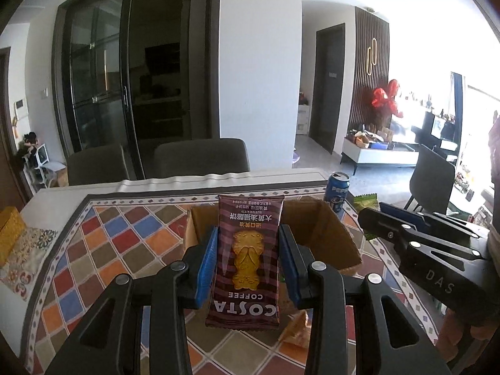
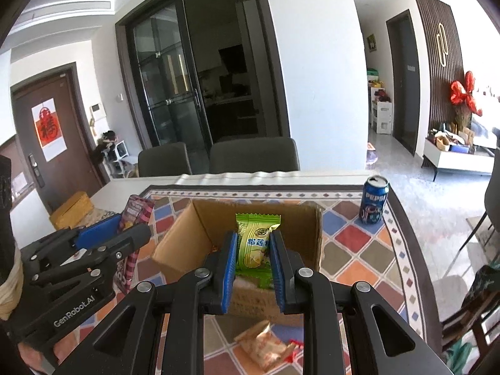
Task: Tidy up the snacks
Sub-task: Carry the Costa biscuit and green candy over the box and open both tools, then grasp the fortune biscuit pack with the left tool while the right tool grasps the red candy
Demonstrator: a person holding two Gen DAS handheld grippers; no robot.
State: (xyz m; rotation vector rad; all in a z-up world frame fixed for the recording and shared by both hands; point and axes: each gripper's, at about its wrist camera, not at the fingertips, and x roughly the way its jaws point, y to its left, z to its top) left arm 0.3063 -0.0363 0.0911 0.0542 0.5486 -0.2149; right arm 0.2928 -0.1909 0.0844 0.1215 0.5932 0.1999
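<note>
Both tools are matte black frames with triangular cut-outs and round silver screw heads. The left gripper [image 1: 247, 261] carries blue ribbed pads on its fingers [image 1: 206, 268], and so does the right gripper [image 2: 251, 270]. White lettering reads "GenRobot.AI" on one body and "DAS" on the other.
</note>
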